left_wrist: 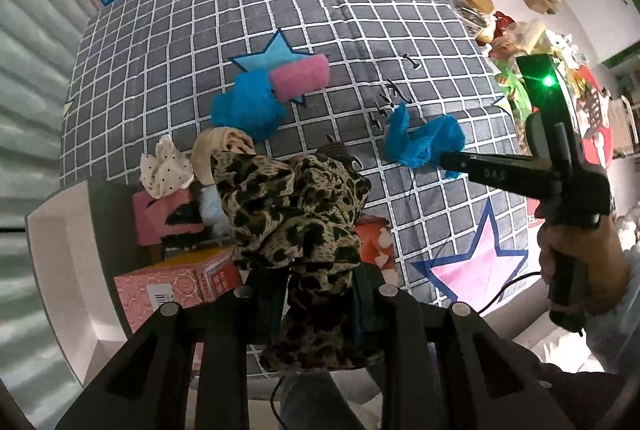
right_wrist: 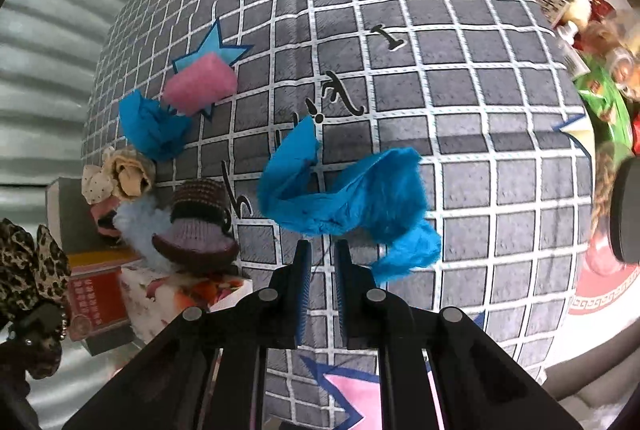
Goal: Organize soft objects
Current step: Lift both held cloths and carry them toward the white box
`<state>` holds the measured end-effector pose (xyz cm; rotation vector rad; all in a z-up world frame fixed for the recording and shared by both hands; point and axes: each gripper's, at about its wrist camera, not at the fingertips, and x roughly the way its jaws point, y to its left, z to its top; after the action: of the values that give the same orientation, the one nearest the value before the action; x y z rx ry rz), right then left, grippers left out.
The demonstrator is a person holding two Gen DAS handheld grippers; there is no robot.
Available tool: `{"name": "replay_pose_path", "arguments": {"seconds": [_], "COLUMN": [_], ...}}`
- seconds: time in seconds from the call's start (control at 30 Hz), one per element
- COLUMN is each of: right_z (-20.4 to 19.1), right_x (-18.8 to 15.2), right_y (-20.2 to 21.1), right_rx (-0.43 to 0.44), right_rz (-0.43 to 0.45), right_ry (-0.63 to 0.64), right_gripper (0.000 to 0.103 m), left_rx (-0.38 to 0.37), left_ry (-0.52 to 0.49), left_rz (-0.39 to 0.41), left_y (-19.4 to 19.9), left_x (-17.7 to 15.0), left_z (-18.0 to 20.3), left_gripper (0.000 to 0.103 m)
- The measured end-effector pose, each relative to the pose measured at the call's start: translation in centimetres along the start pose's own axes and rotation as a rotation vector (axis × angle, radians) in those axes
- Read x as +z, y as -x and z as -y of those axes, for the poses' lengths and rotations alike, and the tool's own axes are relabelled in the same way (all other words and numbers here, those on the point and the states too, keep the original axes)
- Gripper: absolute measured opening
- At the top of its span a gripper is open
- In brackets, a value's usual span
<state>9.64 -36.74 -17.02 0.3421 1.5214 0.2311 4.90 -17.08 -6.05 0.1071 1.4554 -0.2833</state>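
At the cloth's (left_wrist: pixel 168 30) near-left edge I have a white bin (left_wrist: pixel 52 230) packed with boxes and soft things: a dotted scrunchie (left_wrist: pixel 164 170), a beige roll (left_wrist: pixel 216 146), a knit hat (right_wrist: pixel 200 226). My left gripper (left_wrist: pixel 320 294) hangs over that bin, clamped on a leopard scarf (left_wrist: pixel 296 214) that bunches out ahead of the fingers and droops behind them. I judge this step to be the drop: I would bring the scarf lower over the bin's open middle before I let go, so the loose tail falls inside and not over the near rim. Further in, toward the cloth's left side, a crumpled blue rag (left_wrist: pixel 248 110) lies touching a pink sponge (left_wrist: pixel 300 76) that sits on a printed blue star. Near the middle of the cloth lies a second blue rag (right_wrist: pixel 344 198), twisted and partly raised. My right gripper (right_wrist: pixel 322 250) points at it, fingers set narrow with a slim gap between them. From the left camera its tips seem to touch the rag's near end, but I cannot be sure the cloth is between the pads (right_wrist: pixel 304 270); the right camera shows it just ahead of them. To take it cleanly I would push forward into the thick fold, close on several layers, and lift straight up so it does not drag the cloth below.
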Motion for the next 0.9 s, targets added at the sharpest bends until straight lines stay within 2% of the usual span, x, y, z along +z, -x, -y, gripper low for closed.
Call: {"name": "replay_pose_path", "arguments": {"seconds": [0.1,0.13,0.17,0.2,0.23,0.3,0.37,0.47,0.57,0.67,0.7,0.73,0.9], "right_z": [0.6,0.7,0.9,1.0,0.9,0.2,-0.7,-1.5,-1.8,-2.5,-2.8,-2.9,-1.6], "right_x": [-0.2,-0.2,0.0,0.3,0.4,1.0,1.9,3.3,3.8,3.5,3.3,3.1,1.3], "right_y": [0.5,0.5,0.3,0.2,0.0,-0.6,-1.7,-4.4,-6.1,-6.0,-5.6,-5.3,-2.4], "right_rx": [-0.001,-0.008,-0.019,-0.03,-0.04,-0.06,-0.103,-0.203,-0.246,-0.274,-0.271,-0.259,-0.15], "right_rz": [0.028,0.039,0.04,0.041,0.052,0.093,0.098,0.059,0.03,0.038,0.047,0.049,0.065], "right_ry": [-0.042,-0.061,-0.087,-0.096,-0.101,-0.08,-0.037,-0.001,0.002,0.028,0.046,0.053,-0.031], "right_gripper": [0.014,0.021,0.032,0.074,0.099,0.099,0.099,0.099,0.097,0.056,0.027,0.022,0.019], "left_rx": [-0.025,-0.033,-0.04,-0.047,-0.052,-0.051,-0.051,-0.041,-0.037,-0.042,-0.046,-0.049,-0.053], "left_ry": [-0.011,-0.017,-0.023,-0.026,-0.028,-0.029,-0.023,-0.016,-0.016,-0.026,-0.03,-0.037,-0.091], "left_rz": [0.009,0.014,0.017,0.019,0.02,0.026,0.032,0.033,0.034,0.038,0.037,0.034,0.039], "left_y": [0.3,0.5,0.5,0.6,0.7,0.9,1.2,1.4,1.5,1.6,1.5,1.4,1.4], "left_x": [-0.6,-0.8,-1.0,-1.2,-1.4,-1.7,-2.1,-2.5,-2.7,-3.0,-3.1,-3.2,-3.6], "left_z": [-0.4,-0.5,-0.7,-0.8,-0.9,-1.2,-1.6,-1.9,-2.2,-2.2,-2.2,-2.1,-1.1], "left_gripper": [0.028,0.028,0.028,0.028,0.028,0.028,0.028,0.028,0.028,0.028,0.028,0.028,0.028]}}
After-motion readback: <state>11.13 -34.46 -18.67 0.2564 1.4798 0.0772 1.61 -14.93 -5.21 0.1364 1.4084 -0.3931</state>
